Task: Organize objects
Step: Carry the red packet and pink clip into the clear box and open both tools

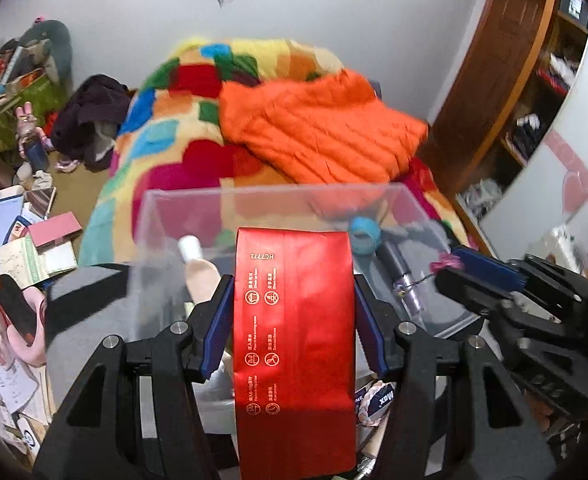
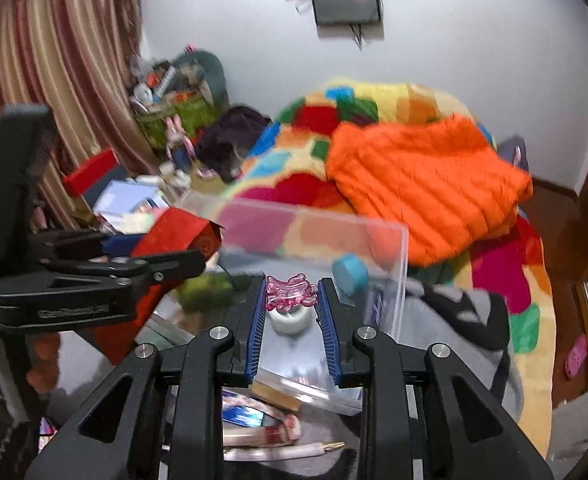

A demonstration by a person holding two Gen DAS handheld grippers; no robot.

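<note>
- The red foil pouch (image 1: pixel 294 344) with gold printing is clamped upright between the blue pads of the left gripper (image 1: pixel 292 320); its fingers (image 1: pixel 218 328) stand about half apart, pressed on the pouch's two sides.
- The pouch's top edge hangs just at the near wall of a clear plastic box (image 1: pixel 262 204), which sits on grey cloth at the foot of the bed.
- Inside the box lie a blue round tape roll (image 1: pixel 364 236), a pale bottle with a white cap (image 1: pixel 198 268), a dark cylinder (image 1: pixel 394 264) and something green that is too blurred to name.
- The right gripper (image 2: pixel 290 300) has a small pink translucent hair clip (image 2: pixel 290 294) pinched between its fingertips; the fingers (image 2: pixel 328 320) are nearly closed on it.
- That clip is held over the near edge of the same box, with a white tape roll (image 2: pixel 290 318) directly below it.
- From the right wrist view the left gripper and its red pouch show at the left, just beside the box's left corner.
- Near the bottom of the right wrist view lie a pen with a gold tip (image 2: pixel 286 450) and a few small packets.
- Beyond the box lie a colourful patchwork blanket (image 1: pixel 166 148) and an orange quilted jacket (image 1: pixel 318 132) on top of it.
- Books and papers (image 1: pixel 22 248) are heaped at the left, beside the bed.
</note>
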